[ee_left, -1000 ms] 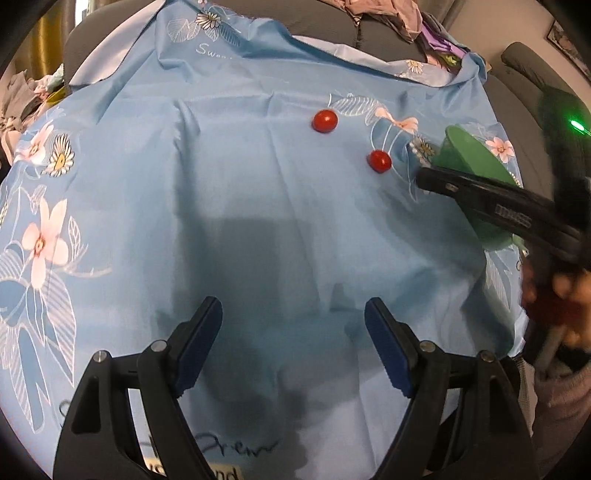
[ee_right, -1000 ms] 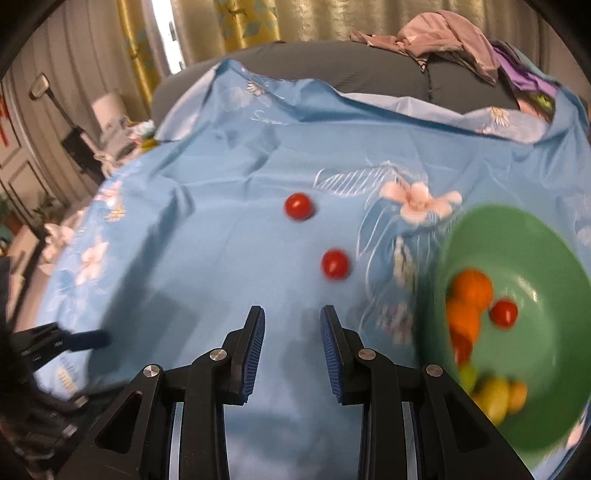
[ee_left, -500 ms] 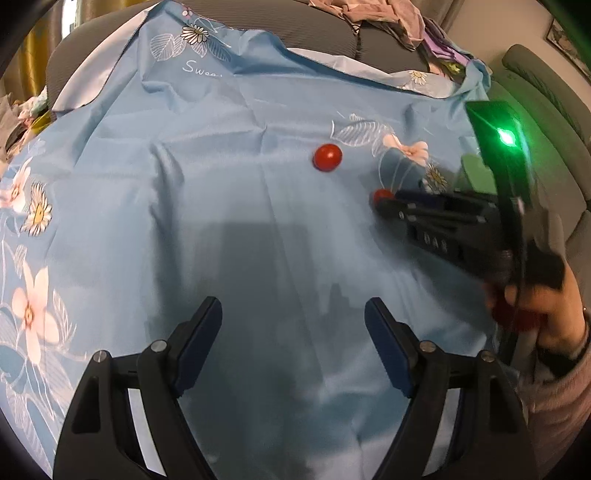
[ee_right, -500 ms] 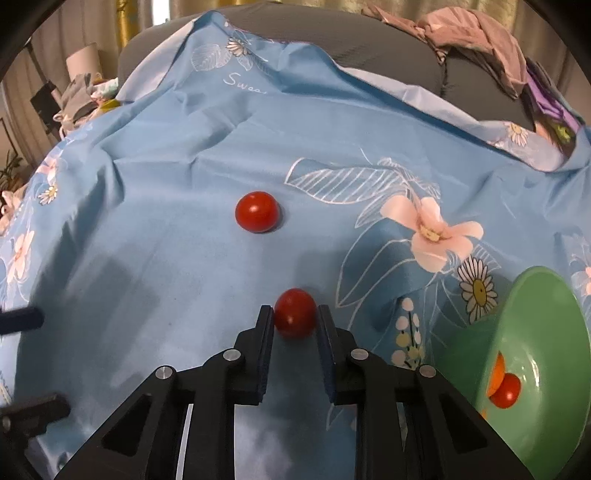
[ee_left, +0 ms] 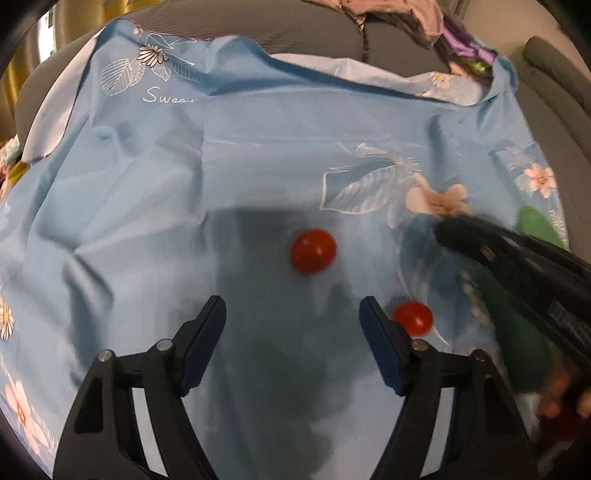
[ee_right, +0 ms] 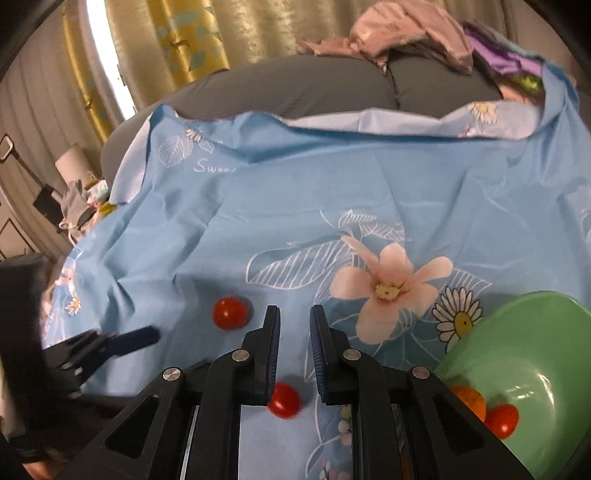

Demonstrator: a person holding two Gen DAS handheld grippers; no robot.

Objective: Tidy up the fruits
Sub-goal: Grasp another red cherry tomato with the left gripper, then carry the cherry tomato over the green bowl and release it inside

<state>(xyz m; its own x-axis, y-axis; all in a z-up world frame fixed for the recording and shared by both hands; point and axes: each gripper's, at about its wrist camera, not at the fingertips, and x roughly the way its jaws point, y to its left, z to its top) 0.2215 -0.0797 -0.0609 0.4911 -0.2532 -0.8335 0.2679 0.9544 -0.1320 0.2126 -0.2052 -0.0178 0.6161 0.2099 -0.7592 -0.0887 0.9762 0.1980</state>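
Two red cherry tomatoes lie on the blue flowered cloth. In the left wrist view one tomato (ee_left: 313, 250) sits just ahead of my open, empty left gripper (ee_left: 291, 314); the other tomato (ee_left: 413, 317) lies right of its right finger. My right gripper (ee_right: 293, 326) is slightly open and empty, raised above the cloth. The second tomato (ee_right: 283, 399) lies below and behind its tips, not held. The first tomato (ee_right: 229, 313) is to its left. A green bowl (ee_right: 546, 354) at the lower right holds an orange fruit (ee_right: 469, 400) and a tomato (ee_right: 501, 420).
The blue cloth (ee_left: 258, 147) covers a grey sofa (ee_right: 295, 85). Crumpled pink and purple clothes (ee_right: 413, 33) lie on the sofa back. The right gripper's arm (ee_left: 517, 266) crosses the right side of the left wrist view, over the green bowl (ee_left: 535, 221).
My right gripper had a tomato between its fingers; now it has lifted and the tomato lies on the cloth beneath it. My left gripper moved forward towards the other tomato.
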